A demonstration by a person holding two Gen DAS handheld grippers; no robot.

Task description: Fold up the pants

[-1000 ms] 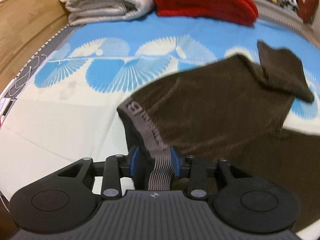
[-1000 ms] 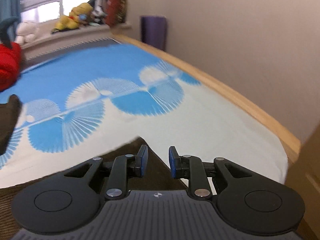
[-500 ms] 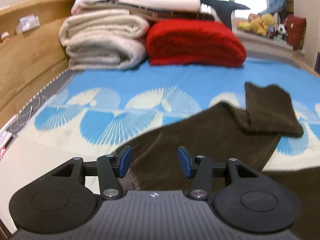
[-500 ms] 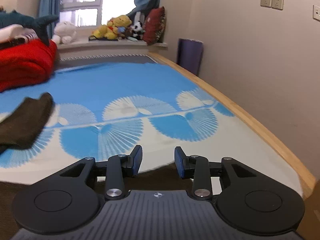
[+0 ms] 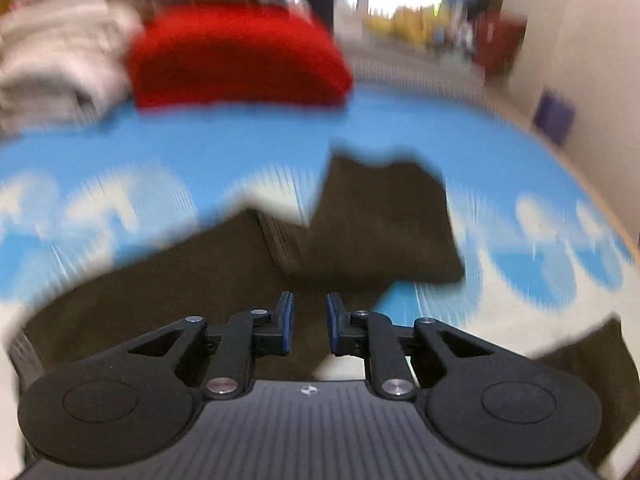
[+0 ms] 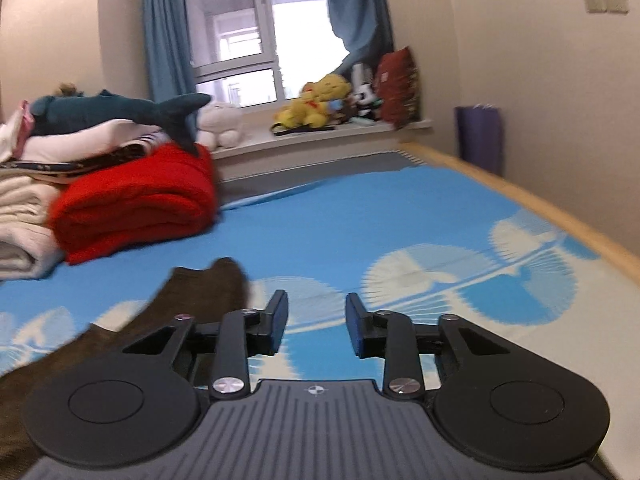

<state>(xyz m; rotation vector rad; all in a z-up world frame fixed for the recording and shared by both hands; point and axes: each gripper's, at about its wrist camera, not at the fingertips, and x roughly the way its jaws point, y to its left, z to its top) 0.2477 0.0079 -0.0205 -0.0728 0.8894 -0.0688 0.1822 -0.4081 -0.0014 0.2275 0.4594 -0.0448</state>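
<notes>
Dark brown pants [image 5: 248, 264] lie spread on the blue and white bed sheet [image 5: 200, 152], with one leg end [image 5: 384, 216] folded back toward the middle. My left gripper [image 5: 308, 322] hovers above the pants with a narrow gap between its jaws and nothing in it; this view is blurred. My right gripper [image 6: 315, 326] is open and empty above the sheet. The pants [image 6: 188, 300] show at its lower left.
A folded red blanket [image 6: 136, 204] and a stack of pale bedding [image 6: 20, 208] with a plush shark [image 6: 116, 110] sit at the head of the bed. A windowsill with plush toys [image 6: 316, 108] lies beyond. The wooden bed edge [image 6: 560, 216] and wall are on the right.
My left gripper let go of the grey waistband, opened, then swung right over the pants with its jaws narrowing. My right gripper opened wider and tilted up off the pants.
</notes>
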